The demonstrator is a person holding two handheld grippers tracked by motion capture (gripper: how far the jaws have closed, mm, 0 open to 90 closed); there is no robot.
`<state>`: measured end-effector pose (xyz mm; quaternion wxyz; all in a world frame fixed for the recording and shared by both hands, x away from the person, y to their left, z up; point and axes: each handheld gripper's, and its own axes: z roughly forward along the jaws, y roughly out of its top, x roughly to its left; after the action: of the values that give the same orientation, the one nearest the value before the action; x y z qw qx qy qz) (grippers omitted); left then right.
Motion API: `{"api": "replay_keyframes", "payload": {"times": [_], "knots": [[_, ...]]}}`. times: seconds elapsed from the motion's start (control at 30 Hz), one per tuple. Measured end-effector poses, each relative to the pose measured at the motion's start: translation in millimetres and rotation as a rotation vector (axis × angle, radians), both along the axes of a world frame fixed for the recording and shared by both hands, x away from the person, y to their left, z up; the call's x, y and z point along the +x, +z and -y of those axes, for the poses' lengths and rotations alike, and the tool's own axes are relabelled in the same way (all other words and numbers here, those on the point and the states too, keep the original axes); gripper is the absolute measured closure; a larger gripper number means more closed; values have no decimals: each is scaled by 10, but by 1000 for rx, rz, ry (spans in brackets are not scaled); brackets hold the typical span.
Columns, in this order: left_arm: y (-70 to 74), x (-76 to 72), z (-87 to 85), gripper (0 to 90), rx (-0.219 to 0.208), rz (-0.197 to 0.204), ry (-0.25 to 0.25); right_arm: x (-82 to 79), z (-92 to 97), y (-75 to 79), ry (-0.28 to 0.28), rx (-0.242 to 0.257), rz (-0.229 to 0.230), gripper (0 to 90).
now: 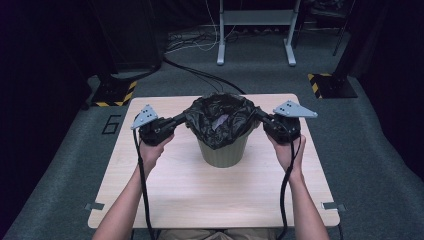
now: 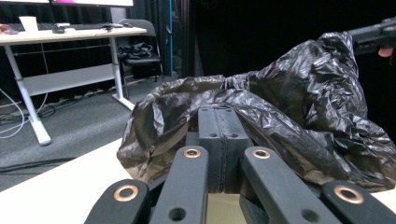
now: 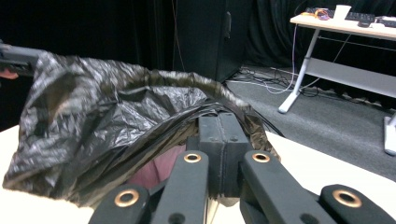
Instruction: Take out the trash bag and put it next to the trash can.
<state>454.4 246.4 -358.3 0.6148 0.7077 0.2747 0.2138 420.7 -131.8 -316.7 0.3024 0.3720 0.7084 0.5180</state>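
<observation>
A pale green bin [image 1: 223,150] stands on the middle of the wooden table [image 1: 165,185], lined with a black plastic bag [image 1: 222,120]. My left gripper [image 1: 184,118] is shut on the bag's left rim, and my right gripper [image 1: 260,116] is shut on its right rim, so the bag's mouth is stretched between them above the bin. In the left gripper view the jaws [image 2: 222,119] are pressed together on the bag's edge [image 2: 299,107]. The right gripper view has its jaws [image 3: 219,122] clamped on the crinkled film [image 3: 107,116], with something pinkish [image 3: 156,170] inside the bag.
A white desk frame [image 1: 255,30] stands on the grey carpet beyond the table, with cables [image 1: 200,75] trailing across the floor. Yellow-and-black striped stand bases [image 1: 112,92] [image 1: 330,85] sit near the table's far corners. Bare tabletop lies in front of the bin.
</observation>
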Motion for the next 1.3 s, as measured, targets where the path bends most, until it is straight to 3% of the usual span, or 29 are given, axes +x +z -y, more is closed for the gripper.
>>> {"api": "replay_keyframes", "payload": {"times": [0.23, 0.33, 0.53, 0.7, 0.8, 0.87, 0.93, 1.03, 1.1, 1.3], "knots": [[59, 119, 152, 900, 43, -18, -29, 127, -84, 91, 15, 11, -21, 900], [44, 144, 198, 895, 88, -34, -33, 180, -114, 72, 20, -1, -43, 900], [2, 214, 181, 471, 126, -87, 11, 216, -94, -26, 24, -5, -87, 878], [-17, 319, 213, 383, 162, -114, 44, 273, -86, -55, 13, 1, -112, 755], [-22, 368, 227, 423, 172, -121, 35, 304, -93, -63, 2, -14, -128, 710], [-20, 390, 236, 542, 172, -119, 20, 331, -93, -72, -2, -17, -143, 700], [-19, 406, 257, 706, 194, -119, 12, 359, -86, -87, 2, -15, -161, 761], [1, 415, 270, 862, 188, -122, 7, 382, -62, -99, 6, -7, -171, 860], [44, 415, 251, 894, 158, -123, -9, 376, -49, -85, 8, 3, -166, 899], [253, 377, 228, 899, 127, -86, -18, 326, -34, 79, 13, 18, -134, 900]]}}
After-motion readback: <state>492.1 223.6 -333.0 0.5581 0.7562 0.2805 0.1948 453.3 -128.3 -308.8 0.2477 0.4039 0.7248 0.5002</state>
